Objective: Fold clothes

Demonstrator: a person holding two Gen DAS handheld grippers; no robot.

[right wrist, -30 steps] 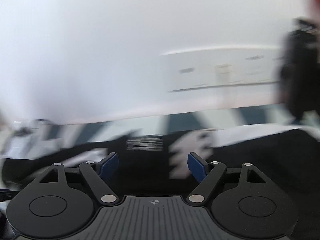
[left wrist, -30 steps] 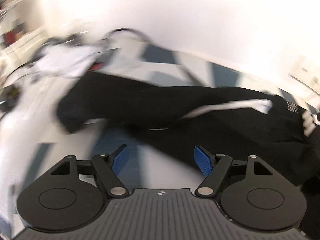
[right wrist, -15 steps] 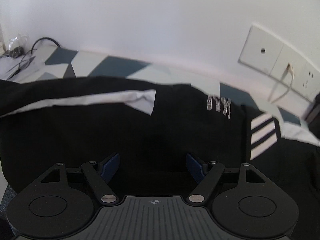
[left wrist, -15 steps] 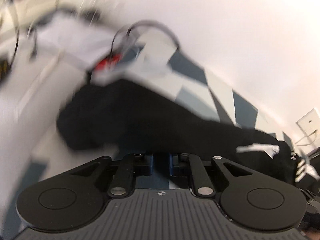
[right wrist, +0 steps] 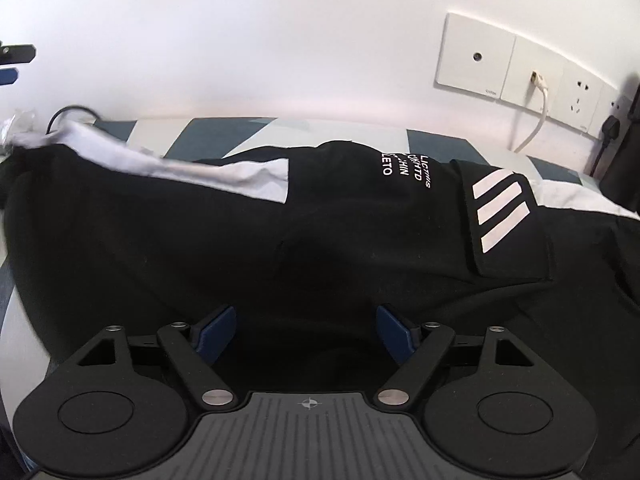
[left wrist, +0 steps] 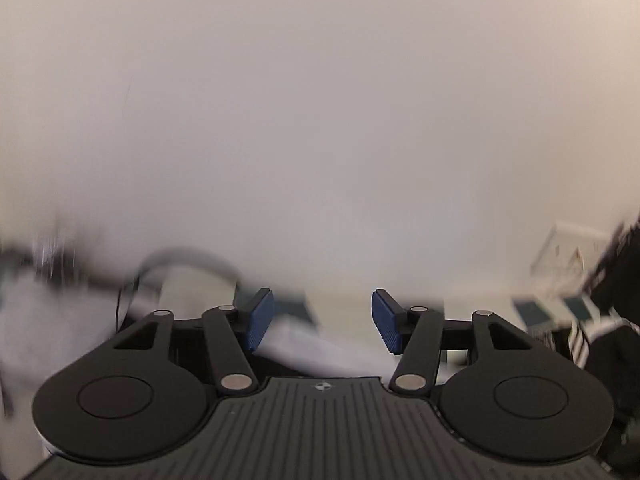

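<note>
A black garment [right wrist: 320, 240] with white lettering [right wrist: 404, 170], three white stripes [right wrist: 500, 208] and a white panel [right wrist: 240, 178] lies spread across the table. My right gripper [right wrist: 306, 334] hovers over its near part. The jaws stand wide and are easing a little wider, with only cloth below and nothing pinched. The left wrist view is blurred and mostly shows wall. My left gripper [left wrist: 323, 322] has its jaws opening, with nothing between the blue pads [left wrist: 260, 320]. Pale fabric [left wrist: 320, 354] shows beneath it, and the black garment [left wrist: 616, 344] sits at the right edge.
The table cover [right wrist: 216, 136] is patterned teal and white. White wall plates [right wrist: 512, 68] with a white cable [right wrist: 536, 120] and a black plug [right wrist: 608, 128] sit at the back right. A black cable loop [right wrist: 68, 114] lies at the far left, beside the wall.
The left gripper was open, shut half a second ago, and has reopened; its view swung up from the garment to the wall. The right gripper moved in lower over the garment, jaws still wide.
</note>
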